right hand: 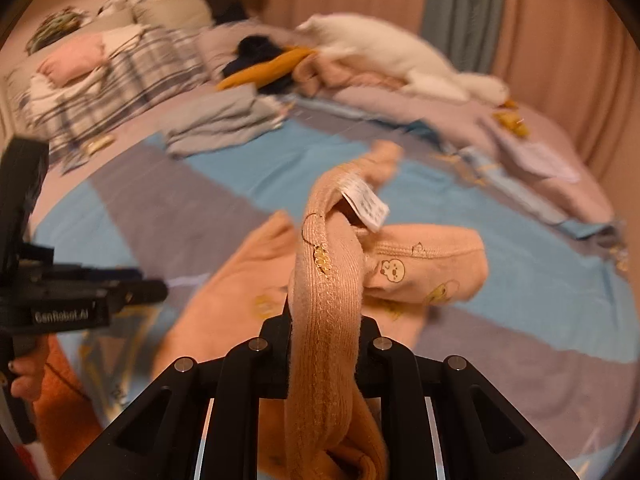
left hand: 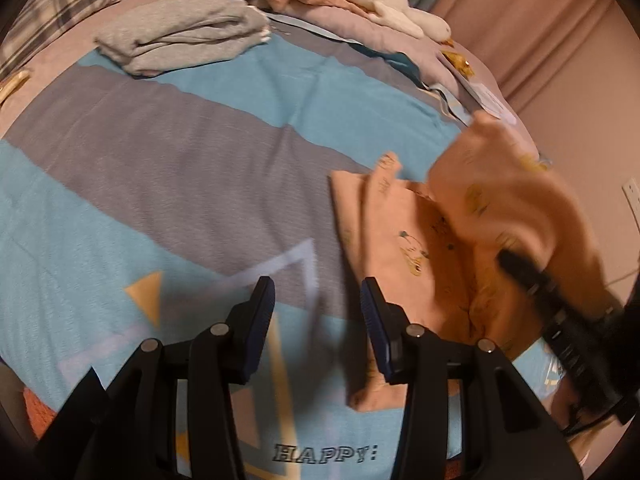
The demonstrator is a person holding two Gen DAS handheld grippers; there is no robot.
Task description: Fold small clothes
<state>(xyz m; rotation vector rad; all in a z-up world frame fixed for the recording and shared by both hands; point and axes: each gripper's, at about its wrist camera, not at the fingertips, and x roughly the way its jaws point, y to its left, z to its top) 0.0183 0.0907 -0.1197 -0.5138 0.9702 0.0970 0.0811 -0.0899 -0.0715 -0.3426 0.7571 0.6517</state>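
A fold is judged under way: the peach garment (right hand: pixel 332 280), printed with small cartoon animals, is clamped at its ribbed edge in the right tool (right hand: pixel 325 322) and lifted over its lower half, which lies on the bed (left hand: pixel 168 152). The left tool (left hand: pixel 318 304) is held apart and empty beside it. Next, the raised half is to be laid squarely over.

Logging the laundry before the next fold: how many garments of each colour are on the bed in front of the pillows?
Peach printed knit garment: 1
Grey folded garment: 1
Mustard-orange garment: 1
Dark navy garment: 1
Total: 4
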